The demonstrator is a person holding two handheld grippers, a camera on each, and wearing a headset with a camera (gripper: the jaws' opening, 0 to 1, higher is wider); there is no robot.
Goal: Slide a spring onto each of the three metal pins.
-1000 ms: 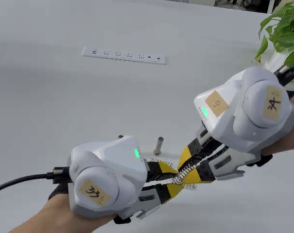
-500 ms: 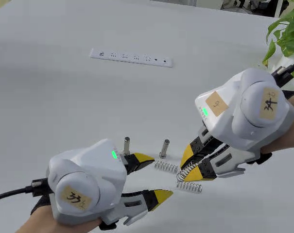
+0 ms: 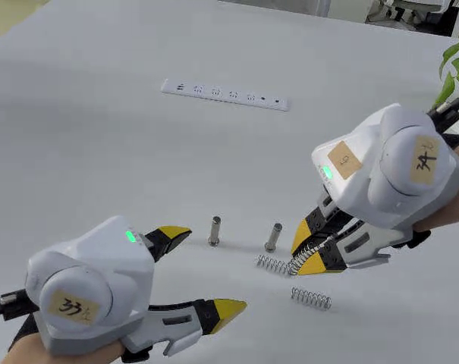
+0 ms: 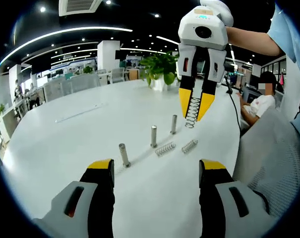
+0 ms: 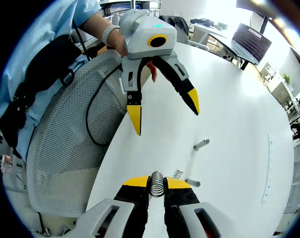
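The white surface (image 3: 100, 152) takes up most of the head view. A plant (image 4: 162, 67) stands at its far edge, and a white power strip (image 3: 225, 95) lies flat well toward that same side.

The left claw (image 3: 201, 271) hovers over the part of the surface nearest the person. Its jaws are spread wide and there is nothing between them. The right claw (image 3: 306, 249) hangs above the surface to the right, tips pointing down. Its jaws are drawn narrow, pinching the held spring (image 4: 192, 110) across its coils, so the spring runs lengthwise between the yellow tips.

In the left gripper view, three metal pins stand upright in a row on the surface, all bare. The first pin (image 4: 124, 154) is closest to the left claw, the second pin (image 4: 153, 136) is beyond it, and the third pin (image 4: 173, 124) is farthest. The held spring is near the third pin, raised and off to its side, not over its top.

Two more springs lie flat beside the pins, on the side toward the person's edge. One loose spring (image 4: 165, 148) is just beside the second pin, and the other loose spring (image 4: 189, 146) lies near it. In the head view the lower end of the held spring comes close to one of them, but whether they touch cannot be told.
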